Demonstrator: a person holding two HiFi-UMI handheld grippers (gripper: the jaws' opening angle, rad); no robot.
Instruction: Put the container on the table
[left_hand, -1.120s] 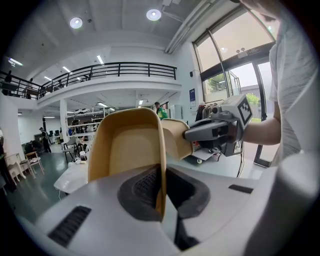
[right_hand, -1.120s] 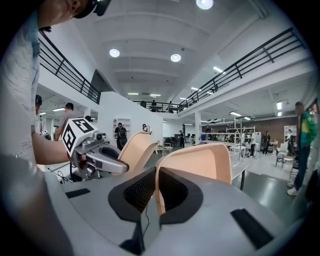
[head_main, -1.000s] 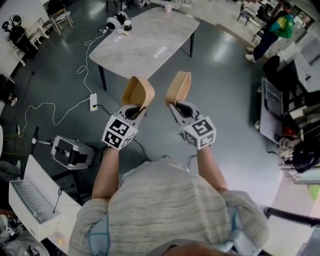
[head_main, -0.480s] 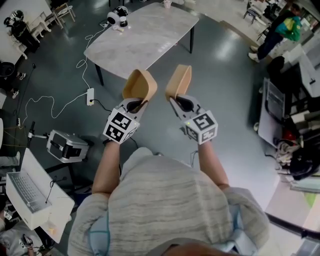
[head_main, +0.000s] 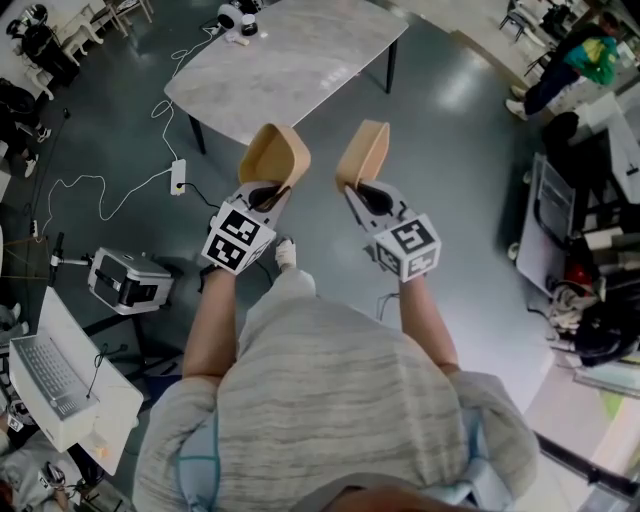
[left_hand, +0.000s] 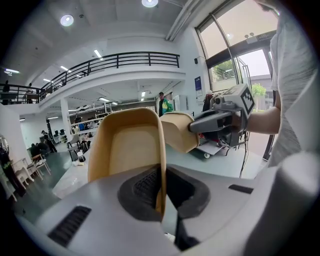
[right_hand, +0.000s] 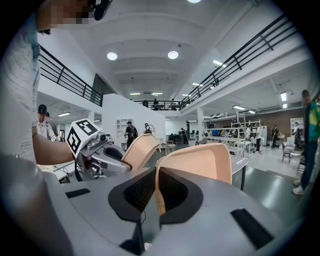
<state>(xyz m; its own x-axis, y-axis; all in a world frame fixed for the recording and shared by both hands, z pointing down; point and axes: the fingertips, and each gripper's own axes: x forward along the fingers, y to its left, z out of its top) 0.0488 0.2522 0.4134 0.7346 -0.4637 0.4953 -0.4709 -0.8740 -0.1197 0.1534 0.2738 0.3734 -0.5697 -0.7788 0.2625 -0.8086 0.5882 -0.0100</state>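
Holding one tan container in each claw: left claw (head_main: 268, 192) clamped on a wall of the left container (head_main: 275, 155), right claw (head_main: 362, 192) likewise on the right container (head_main: 362, 152). Both hang over the floor, short of the desk (head_main: 290, 60). Each stands on edge, long axis pointing away from me, deskward. I'd reach over the top, tip the bases down and lower flat before letting go.

Left gripper (head_main: 268, 196), right gripper (head_main: 360, 196) forward, jaws clamped.
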